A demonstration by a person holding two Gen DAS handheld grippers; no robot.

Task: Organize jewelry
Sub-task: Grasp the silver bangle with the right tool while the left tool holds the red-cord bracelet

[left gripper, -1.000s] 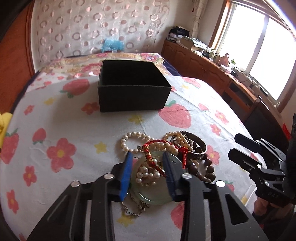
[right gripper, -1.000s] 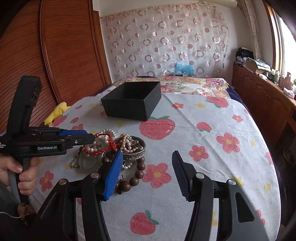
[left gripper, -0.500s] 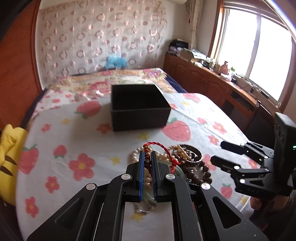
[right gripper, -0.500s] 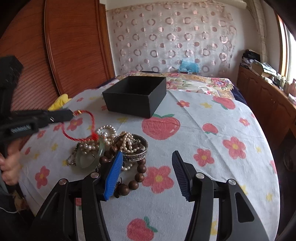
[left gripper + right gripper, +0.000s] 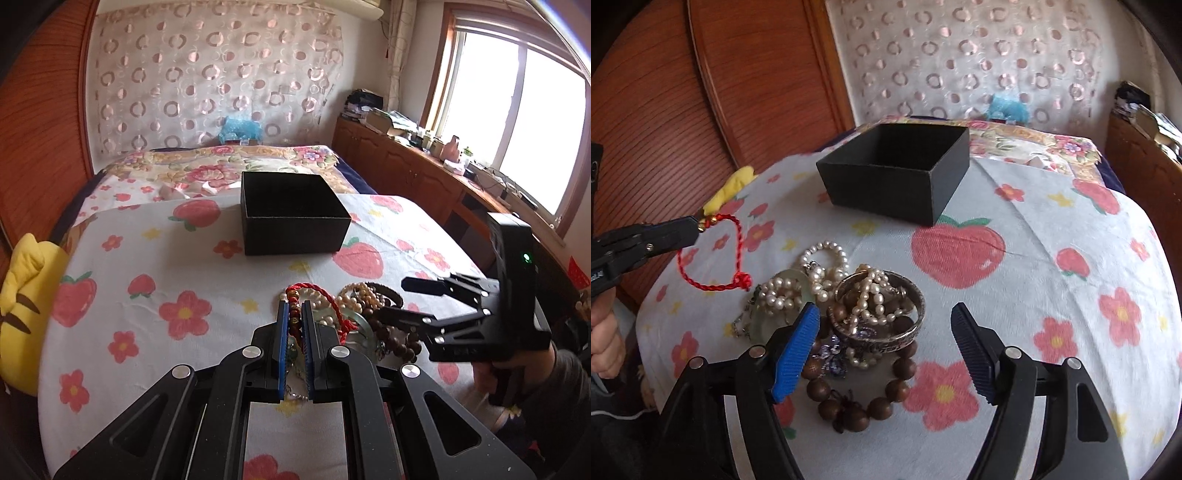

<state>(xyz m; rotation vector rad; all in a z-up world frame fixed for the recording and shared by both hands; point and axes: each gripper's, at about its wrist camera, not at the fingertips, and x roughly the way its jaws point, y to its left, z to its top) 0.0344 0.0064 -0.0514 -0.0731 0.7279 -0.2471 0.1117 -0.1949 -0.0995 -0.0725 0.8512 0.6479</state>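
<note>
My left gripper [image 5: 294, 308] is shut on a red cord bracelet [image 5: 325, 295] and holds it lifted above the pile; it hangs as a loop [image 5: 713, 258] from the left gripper [image 5: 696, 225] in the right wrist view. The jewelry pile holds pearl strands [image 5: 827, 266], a jade disc [image 5: 764, 325], a silver bangle [image 5: 886, 332] and a wooden bead bracelet [image 5: 857, 402]. My right gripper [image 5: 886, 350] is open and empty over the bangle; it also shows in the left wrist view [image 5: 391, 299]. An open black box [image 5: 897, 170] [image 5: 291, 214] stands beyond the pile.
The jewelry lies on a white cloth with strawberries and flowers [image 5: 1034, 295]. A yellow plush toy [image 5: 22, 302] lies at the left edge. A wooden wardrobe [image 5: 720, 92] stands on the left, cabinets and a window [image 5: 517, 129] on the right.
My left gripper closed on the red cord bracelet and lifted it up and left, away from the pile. My right gripper moved closer over the bangle, staying open.
</note>
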